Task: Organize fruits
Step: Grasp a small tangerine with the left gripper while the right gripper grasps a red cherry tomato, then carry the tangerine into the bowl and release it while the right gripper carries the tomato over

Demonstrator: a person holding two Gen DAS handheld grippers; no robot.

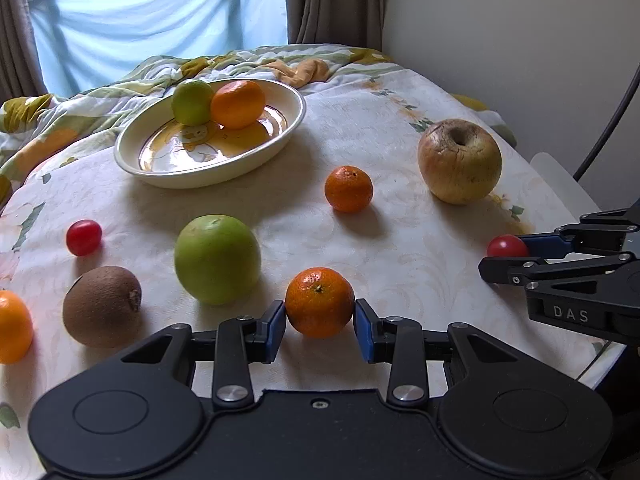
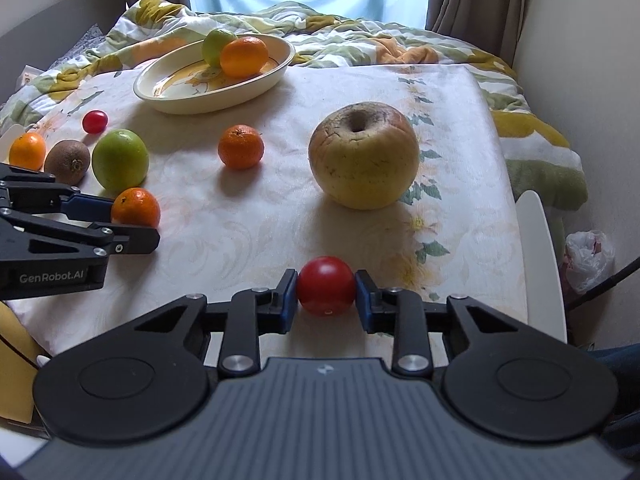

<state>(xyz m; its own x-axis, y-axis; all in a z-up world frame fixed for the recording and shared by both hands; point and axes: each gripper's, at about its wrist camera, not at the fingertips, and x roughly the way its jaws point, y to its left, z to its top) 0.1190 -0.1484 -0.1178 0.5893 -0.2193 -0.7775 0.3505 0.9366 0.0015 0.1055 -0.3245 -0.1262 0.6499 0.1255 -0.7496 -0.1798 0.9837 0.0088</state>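
Left wrist view first: the left claw (image 1: 320, 322) has its blue pads pressed on both sides of a mandarin (image 1: 320, 302), which sits on the floral bedspread (image 1: 400, 248) near the front edge of the bed. Just behind and to the left, a green apple (image 1: 217, 259), a kiwi (image 1: 102, 306) beside it, and an orange (image 1: 14, 326) cut off at the frame's left edge. A cherry tomato (image 1: 83, 237) lies further back on the left. Mid-bed, a second mandarin (image 1: 348, 188) sits alone, with a wrinkled yellow apple (image 1: 460, 161) off to the right. At the back left, a cream dish (image 1: 256, 152) holds a small green fruit (image 1: 192, 102) touching another orange (image 1: 238, 104). Over at the right edge, the right claw (image 1: 505, 254) comes in with a red tomato (image 1: 506, 246) at its tips.

Over to the right wrist view: the right claw (image 2: 326, 298) is clamped on that red tomato (image 2: 326, 286), low over the bedspread (image 2: 248, 232) near the front edge. The wrinkled yellow apple (image 2: 364, 156) stands straight ahead, the lone mandarin (image 2: 241, 147) to its left. Far left, the left claw (image 2: 134, 220) grips its mandarin (image 2: 135, 207), with the green apple (image 2: 120, 165), kiwi (image 2: 67, 161), orange (image 2: 27, 151) and cherry tomato (image 2: 95, 121) clustered behind. The dish (image 2: 224, 96) sits at the back, with the small green fruit (image 2: 216, 46) and its orange (image 2: 244, 56) inside.
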